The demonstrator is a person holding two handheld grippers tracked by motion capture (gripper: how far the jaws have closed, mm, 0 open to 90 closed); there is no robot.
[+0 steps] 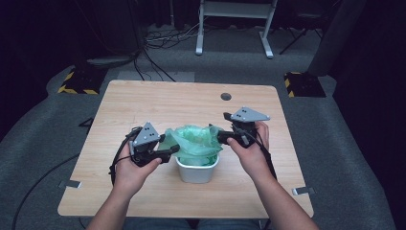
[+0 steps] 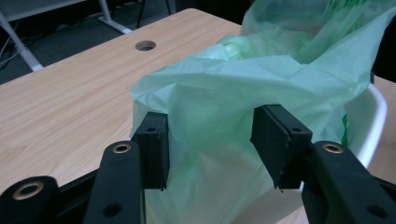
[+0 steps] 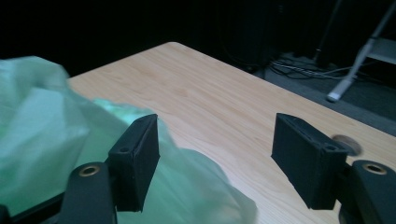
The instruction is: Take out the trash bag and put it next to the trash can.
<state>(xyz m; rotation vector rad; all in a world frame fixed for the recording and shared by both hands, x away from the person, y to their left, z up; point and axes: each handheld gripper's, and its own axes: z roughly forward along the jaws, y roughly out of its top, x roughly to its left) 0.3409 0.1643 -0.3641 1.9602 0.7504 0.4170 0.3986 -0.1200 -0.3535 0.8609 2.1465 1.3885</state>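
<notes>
A small white bin (image 1: 197, 171) stands near the table's front middle, and a crumpled green plastic bag (image 1: 194, 143) rises loosely out of its top. My left gripper (image 1: 173, 150) is at the bag's left side. In the left gripper view the left gripper (image 2: 210, 140) is open, with a fold of the green bag (image 2: 243, 88) lying between its jaws and the white bin's rim (image 2: 373, 121) to the right. My right gripper (image 1: 221, 137) is at the bag's right side. The right gripper (image 3: 215, 158) is open, and the green bag (image 3: 42, 140) brushes its left jaw.
The wooden table (image 1: 143, 105) has a round cable hole (image 1: 226, 96) at the back. On the carpet behind it are a white desk frame (image 1: 234, 19), loose cables (image 1: 158, 40) and two yellow-and-black striped blocks (image 1: 76, 84) (image 1: 301, 84).
</notes>
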